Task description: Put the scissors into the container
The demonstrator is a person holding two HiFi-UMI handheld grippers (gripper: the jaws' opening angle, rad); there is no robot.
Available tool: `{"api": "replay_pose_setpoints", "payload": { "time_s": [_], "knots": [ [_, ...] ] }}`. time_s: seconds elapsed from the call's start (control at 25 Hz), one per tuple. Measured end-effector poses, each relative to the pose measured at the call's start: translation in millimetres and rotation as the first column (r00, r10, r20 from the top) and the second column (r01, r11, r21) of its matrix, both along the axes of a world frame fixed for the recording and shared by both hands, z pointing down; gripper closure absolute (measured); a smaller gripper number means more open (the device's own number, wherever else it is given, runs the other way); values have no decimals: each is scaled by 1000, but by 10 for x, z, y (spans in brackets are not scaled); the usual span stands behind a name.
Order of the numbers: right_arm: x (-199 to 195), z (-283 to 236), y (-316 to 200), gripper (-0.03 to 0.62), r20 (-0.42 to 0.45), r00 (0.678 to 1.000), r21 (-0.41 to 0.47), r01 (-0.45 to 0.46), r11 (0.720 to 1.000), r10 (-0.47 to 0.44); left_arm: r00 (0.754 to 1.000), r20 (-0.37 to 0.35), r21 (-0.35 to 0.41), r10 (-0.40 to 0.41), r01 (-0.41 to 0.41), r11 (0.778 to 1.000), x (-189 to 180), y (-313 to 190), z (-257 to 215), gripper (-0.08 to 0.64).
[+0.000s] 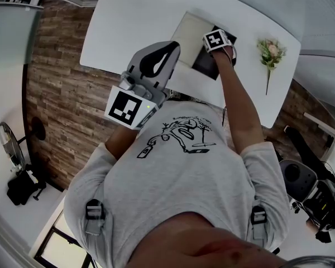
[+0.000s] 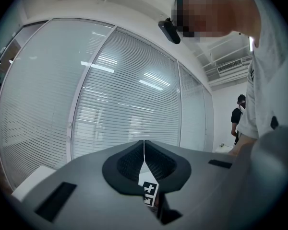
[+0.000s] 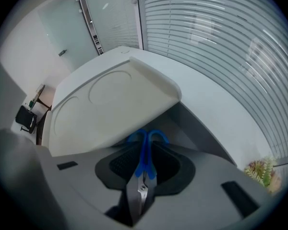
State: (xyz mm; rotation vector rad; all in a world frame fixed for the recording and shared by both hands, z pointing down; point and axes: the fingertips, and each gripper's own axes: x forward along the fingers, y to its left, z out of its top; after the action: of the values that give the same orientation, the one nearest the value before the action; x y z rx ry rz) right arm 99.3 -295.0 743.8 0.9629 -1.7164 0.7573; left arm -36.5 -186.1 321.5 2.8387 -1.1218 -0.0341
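Though nearly at the goal, not yet delivered: grips the scissors [image 3: 142,190] in the right claw [image 3: 145,163], pads pressed on the blue handles, loops leading toward the dark container [image 3: 201,123], blades trailing back. Hovers at the container's mouth, just under the pale lid [image 3: 110,104], tilted up over the opening on the white worktop [image 1: 134,15]. Parks the left claw [image 2: 144,146] up by the chest, pinched fully together on nothing, well apart from the action.

Likely to snag first on the lid: with the loops so close beneath its edge, could catch on a forward push and knock it down over the opening, or shove the container along the worktop. Could also land badly on release: held by the handles with the heavier blades behind, probably tips blade-end down once let go, and may end up across the rim rather than inside if freed too early. Might twist in the grip too, given smooth plastic between the pads. Best eased lower and further in before letting go. No danger judged to the flower sprig [image 1: 271,52], lying well apart from the container.
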Motion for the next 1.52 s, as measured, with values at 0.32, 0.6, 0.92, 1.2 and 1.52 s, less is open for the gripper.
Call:
{"api": "replay_pose_setpoints", "payload": {
  "time_s": [0.32, 0.6, 0.92, 1.2, 1.52],
  "knots": [
    [17, -21, -5, 500, -37, 999, 20, 25, 999, -25, 1000, 7, -1, -9, 9, 1000, -26, 46, -16, 540],
    [10, -98, -6, 477, -22, 999, 48, 35, 998, -34, 1000, 4, 2, -5, 5, 1000, -7, 64, -46, 540],
    [-26, -173, 76, 453, 37, 998, 58, 41, 997, -43, 1000, 3, 8, 2, -2, 1000, 47, 113, -50, 540],
    [174, -470, 117, 462, 36, 999, 123, 19, 992, -24, 1000, 8, 9, 16, -16, 1000, 125, 112, -44, 540],
    [232, -1113, 150, 492, 158, 987, 280, -34, 959, -11, 999, 4, 9, 32, -32, 999, 194, 120, -47, 540]
  ]
}}
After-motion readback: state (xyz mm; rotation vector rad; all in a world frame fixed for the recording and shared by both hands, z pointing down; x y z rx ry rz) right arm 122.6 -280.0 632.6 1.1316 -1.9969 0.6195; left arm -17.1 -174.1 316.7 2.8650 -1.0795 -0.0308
